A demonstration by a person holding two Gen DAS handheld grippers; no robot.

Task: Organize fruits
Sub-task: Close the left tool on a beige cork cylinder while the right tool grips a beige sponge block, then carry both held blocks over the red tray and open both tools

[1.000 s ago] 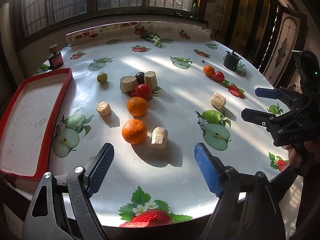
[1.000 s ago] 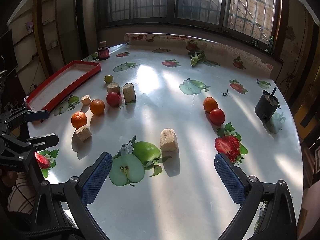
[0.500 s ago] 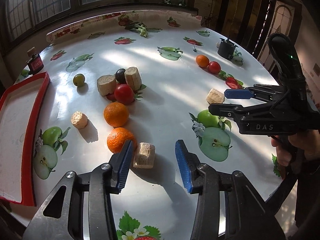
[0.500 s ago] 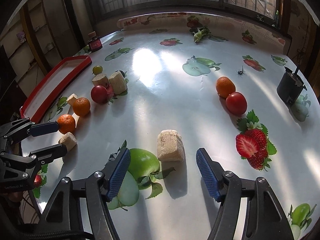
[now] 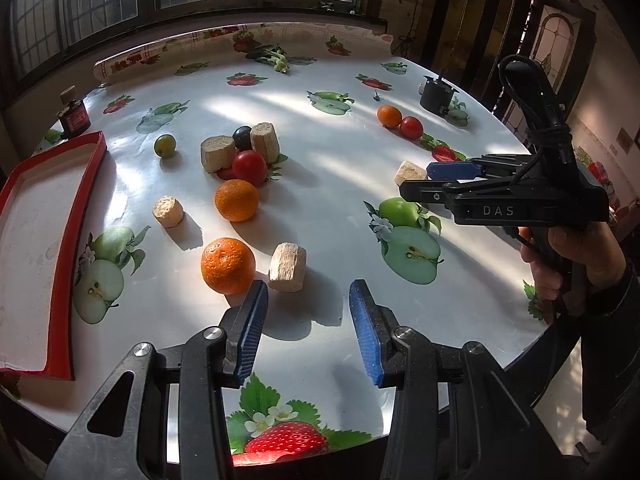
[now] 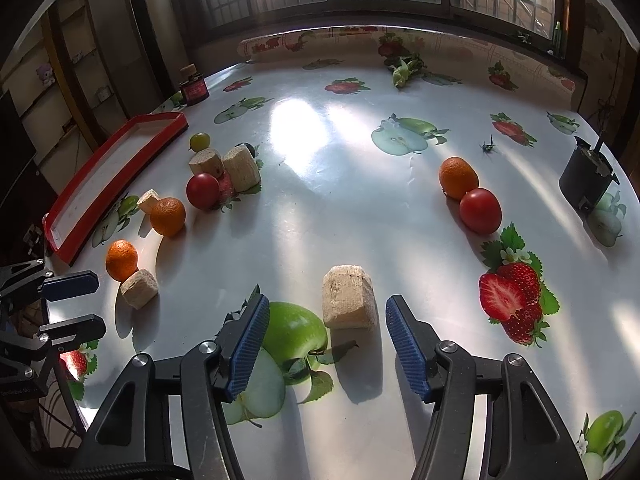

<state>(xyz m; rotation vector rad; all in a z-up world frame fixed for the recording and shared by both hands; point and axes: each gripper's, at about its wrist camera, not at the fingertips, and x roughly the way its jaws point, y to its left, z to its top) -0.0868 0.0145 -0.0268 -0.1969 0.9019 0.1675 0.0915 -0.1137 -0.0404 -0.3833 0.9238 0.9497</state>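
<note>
My left gripper (image 5: 306,300) is open and empty just short of a beige cork-like block (image 5: 287,267), with an orange (image 5: 228,266) to its left. Farther off lie a second orange (image 5: 236,200), a red tomato (image 5: 249,167), a dark plum (image 5: 241,137) and a green grape-like fruit (image 5: 165,145). My right gripper (image 6: 326,316) is open and empty, its jaws on either side of another beige block (image 6: 350,298) without touching it. An orange (image 6: 458,178) and a red tomato (image 6: 480,211) lie farther right.
A red-rimmed tray (image 5: 86,184) lies at the table's left edge, also in the right wrist view (image 6: 120,168). More beige blocks (image 5: 217,153) sit among the fruit. A black cup (image 6: 586,178) stands at the right edge. A small red jar (image 5: 73,114) stands at the far left.
Both grippers moved forward and lower toward the beige blocks in front of them. Both jaws narrowed from wide open over the second, the left widening slightly again since half a second ago.
</note>
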